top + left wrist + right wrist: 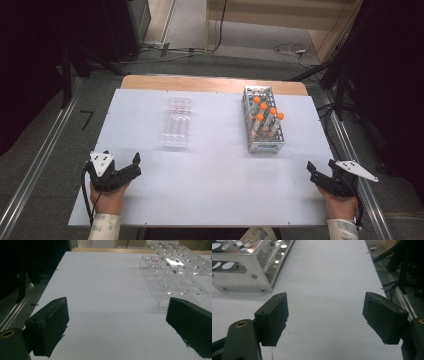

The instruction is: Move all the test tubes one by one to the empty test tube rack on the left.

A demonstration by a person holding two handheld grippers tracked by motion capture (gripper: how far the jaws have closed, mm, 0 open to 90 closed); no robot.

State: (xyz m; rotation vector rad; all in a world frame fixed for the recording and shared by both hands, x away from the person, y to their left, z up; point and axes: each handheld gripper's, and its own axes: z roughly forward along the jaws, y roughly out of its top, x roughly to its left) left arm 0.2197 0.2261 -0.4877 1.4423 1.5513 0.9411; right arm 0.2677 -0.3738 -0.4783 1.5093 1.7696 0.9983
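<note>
A metal rack [263, 120] holding several orange-capped tubes [264, 106] stands on the white table [215, 180] at the back right; its near corner [244, 267] looms ahead of the right jaws. A clear plastic rack [177, 122] with vacant holes stands left of centre, and it appears as the clear rack [175, 270] ahead and to the right in the left gripper view. My left gripper [121, 159] rests at the table's near left, open, with nothing between its jaws. Near the front right edge my right gripper [321, 167] is open too, holding nothing.
Bare white tabletop lies between the two grippers and in front of both racks. Beyond the table's wooden far edge [215, 82] lie floor cables [292, 50] and dark stands. Metal rails [35, 165] run along both sides of the table.
</note>
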